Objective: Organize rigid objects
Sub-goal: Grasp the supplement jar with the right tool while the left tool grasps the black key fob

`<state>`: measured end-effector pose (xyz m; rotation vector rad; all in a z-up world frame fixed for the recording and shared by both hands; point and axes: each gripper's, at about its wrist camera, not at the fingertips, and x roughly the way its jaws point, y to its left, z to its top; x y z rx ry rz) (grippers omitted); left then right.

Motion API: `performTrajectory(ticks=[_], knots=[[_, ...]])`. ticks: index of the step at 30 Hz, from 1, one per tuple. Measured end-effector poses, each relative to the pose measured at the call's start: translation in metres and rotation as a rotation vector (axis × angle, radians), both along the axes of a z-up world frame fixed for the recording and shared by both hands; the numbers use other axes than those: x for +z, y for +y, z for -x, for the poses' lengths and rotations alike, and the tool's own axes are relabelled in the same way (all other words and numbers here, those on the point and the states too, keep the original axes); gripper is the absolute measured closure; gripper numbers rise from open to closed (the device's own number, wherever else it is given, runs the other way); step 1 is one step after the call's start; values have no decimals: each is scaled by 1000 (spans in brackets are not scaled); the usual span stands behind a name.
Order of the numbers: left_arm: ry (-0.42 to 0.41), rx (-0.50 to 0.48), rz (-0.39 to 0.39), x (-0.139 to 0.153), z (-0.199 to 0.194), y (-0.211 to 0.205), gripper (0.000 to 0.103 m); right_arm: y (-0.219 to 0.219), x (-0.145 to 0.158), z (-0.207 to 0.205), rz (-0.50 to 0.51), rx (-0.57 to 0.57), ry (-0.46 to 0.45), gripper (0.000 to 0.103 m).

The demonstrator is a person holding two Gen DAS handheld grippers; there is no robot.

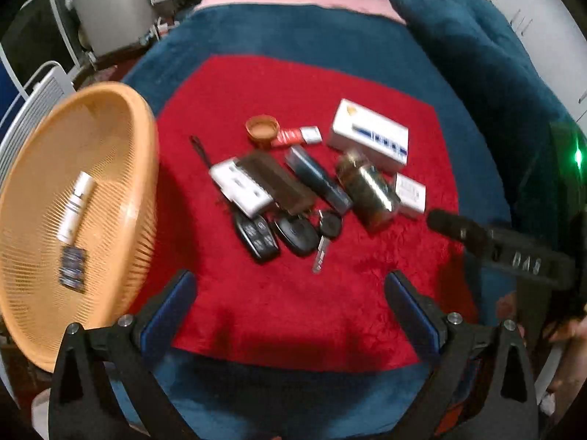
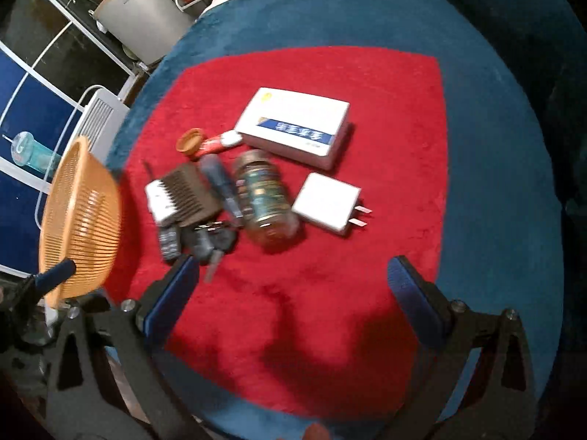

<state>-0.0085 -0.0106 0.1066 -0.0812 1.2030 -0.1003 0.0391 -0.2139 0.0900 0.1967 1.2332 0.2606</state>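
A pile of small objects lies on the red cloth (image 1: 293,293): a brown bottle (image 1: 367,192) on its side, a white-and-blue box (image 1: 368,134), a white charger (image 2: 326,201), a brown comb (image 1: 277,179), car key fobs (image 1: 275,236), an orange cap (image 1: 262,130) and a red tube (image 1: 297,136). An orange basket (image 1: 121,168) at the left holds a white tube (image 1: 75,207) and a small dark packet (image 1: 73,267). My left gripper (image 1: 290,311) is open above the cloth's near side, empty. My right gripper (image 2: 293,293) is open and empty, in front of the pile.
The red cloth lies over a teal blanket (image 2: 495,183). In the left wrist view the right gripper's dark finger (image 1: 495,242) reaches in from the right, with a hand (image 1: 568,330) behind it. A white rack (image 2: 93,117) and a white tub (image 2: 143,18) stand beyond the left edge.
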Motion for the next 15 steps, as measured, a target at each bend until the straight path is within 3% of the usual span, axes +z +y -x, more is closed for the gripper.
performTrajectory(ticks=[4,8,12,15], knots=[[27,32,33,-24,-1,0,1,8,-6,-18,5,69,-14,2],[42,142,101,-41,-4,19,3,37,-11,-41,35,176,-9,27],[87,257,128,-63,-11,37,13,62,-26,-55,111,252,20,31],[118,302,98,-78,-19,38,17,73,-42,-57,160,291,45,44]])
